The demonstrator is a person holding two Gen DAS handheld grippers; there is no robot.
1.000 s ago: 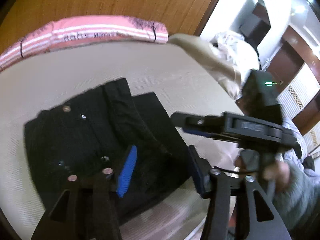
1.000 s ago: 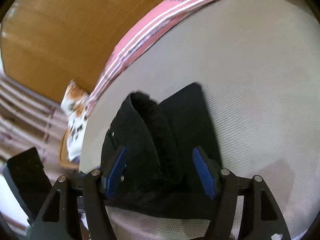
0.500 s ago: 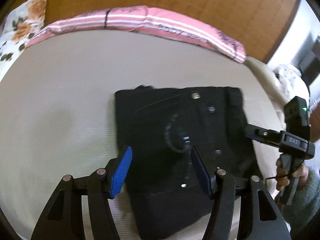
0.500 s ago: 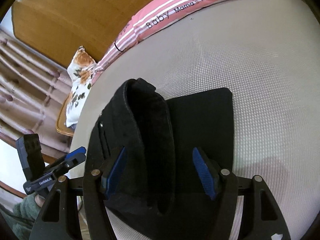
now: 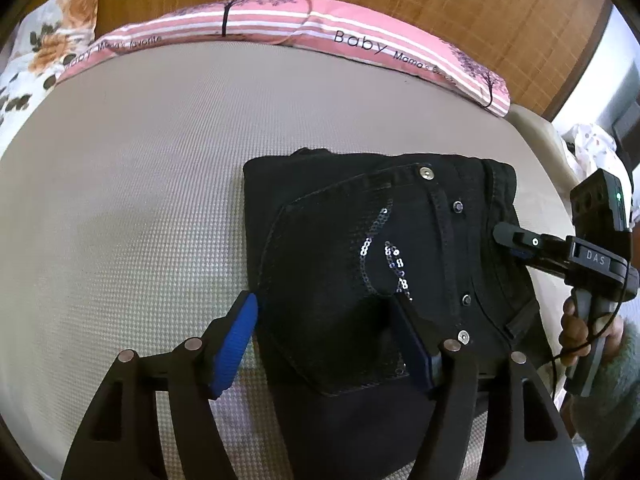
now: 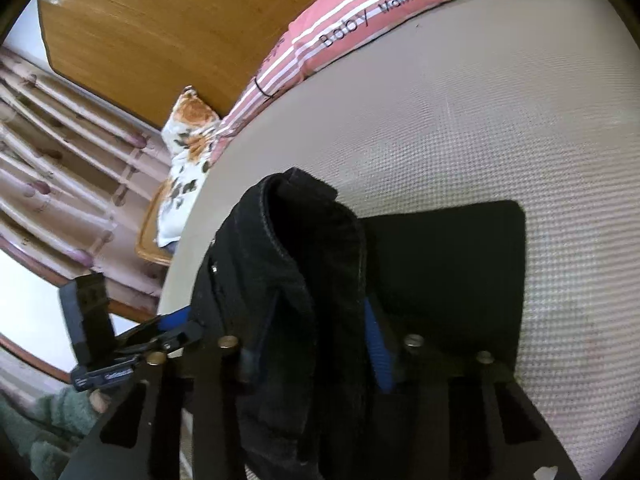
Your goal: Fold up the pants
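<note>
I log: bed [image 5: 120, 184], beige, filling the frame; black pants [image 5: 360, 264] at centre, now squared flat; right hand-held gripper [image 6: 312, 360], newly clenched on the waistband fold; left hand-held gripper [image 5: 324, 344], released, straddling the near-left edge, so the final fold looks imminent.

Soft daylight, fisheye-warped edges, slight blur

Bare mattress [image 5: 140, 184] left of pants [image 5: 360, 248]
</note>
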